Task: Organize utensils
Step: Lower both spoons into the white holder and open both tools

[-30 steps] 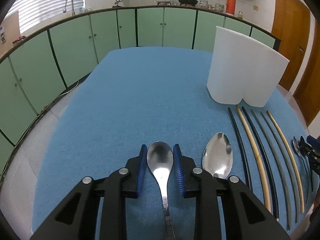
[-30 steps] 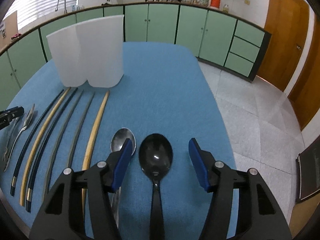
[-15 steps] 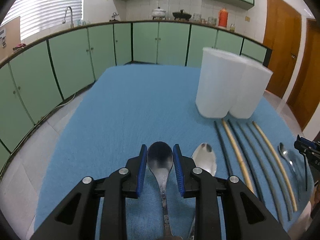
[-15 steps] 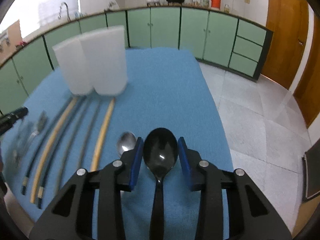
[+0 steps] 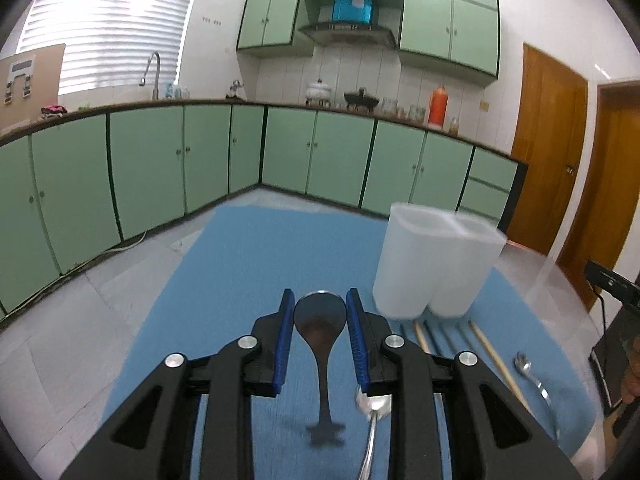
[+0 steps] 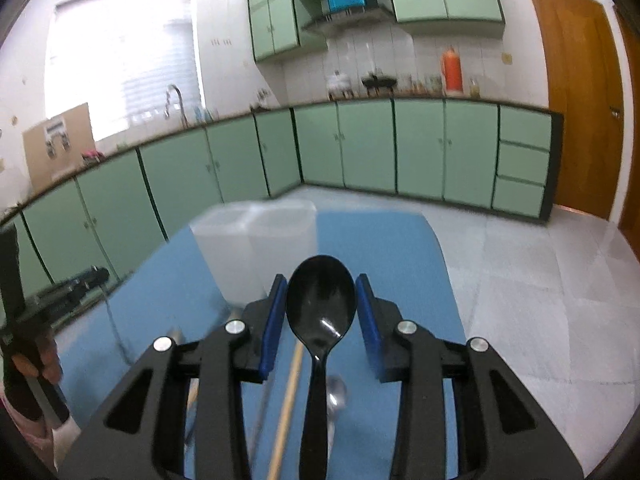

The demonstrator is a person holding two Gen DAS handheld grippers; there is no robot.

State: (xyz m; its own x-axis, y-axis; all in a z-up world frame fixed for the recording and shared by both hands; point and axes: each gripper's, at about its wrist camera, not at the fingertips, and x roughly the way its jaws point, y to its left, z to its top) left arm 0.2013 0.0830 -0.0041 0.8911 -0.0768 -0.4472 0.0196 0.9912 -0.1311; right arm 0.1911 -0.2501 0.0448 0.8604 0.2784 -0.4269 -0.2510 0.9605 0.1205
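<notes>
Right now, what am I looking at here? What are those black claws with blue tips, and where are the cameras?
No robot: a person holds a two-finger gripper in each hand, each with a camera looking along its fingers. The left gripper is shut on a metal spoon. The right gripper is shut on a black spoon. Both are raised above a table with a blue cloth. On it stand a white two-part holder, and there lie chopsticks, another spoon and a small utensil, too blurred to name.
</notes>
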